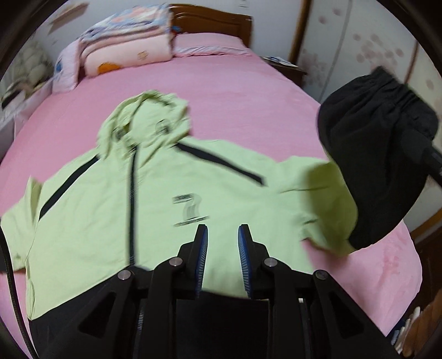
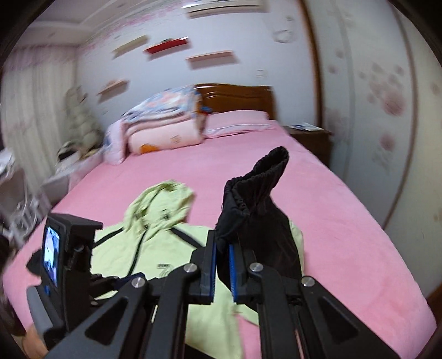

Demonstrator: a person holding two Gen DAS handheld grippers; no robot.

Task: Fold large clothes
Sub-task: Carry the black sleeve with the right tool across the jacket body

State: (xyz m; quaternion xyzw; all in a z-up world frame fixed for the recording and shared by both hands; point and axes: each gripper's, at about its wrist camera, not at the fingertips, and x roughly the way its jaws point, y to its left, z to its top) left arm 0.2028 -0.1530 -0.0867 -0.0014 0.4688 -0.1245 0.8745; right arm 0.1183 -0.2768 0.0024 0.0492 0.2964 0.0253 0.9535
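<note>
A light green hooded jacket (image 1: 154,193) with black stripes, a black hem and a front zip lies front up on the pink bed (image 1: 226,91). My left gripper (image 1: 222,230) is open and empty, above the jacket's lower front. My right gripper (image 2: 222,243) is shut on the black cuff (image 2: 254,204) of the jacket's right sleeve and holds it lifted off the bed. In the left wrist view that black cuff (image 1: 378,154) hangs raised at the right. The jacket also shows in the right wrist view (image 2: 154,237), with the left gripper's body (image 2: 66,256) at the left.
Folded quilts (image 1: 124,47) and a pink pillow (image 1: 210,44) sit at the head of the bed by a wooden headboard (image 1: 215,22). A nightstand (image 1: 287,69) stands at the right. A wardrobe (image 2: 381,110) lines the right wall. Clutter stands to the left of the bed.
</note>
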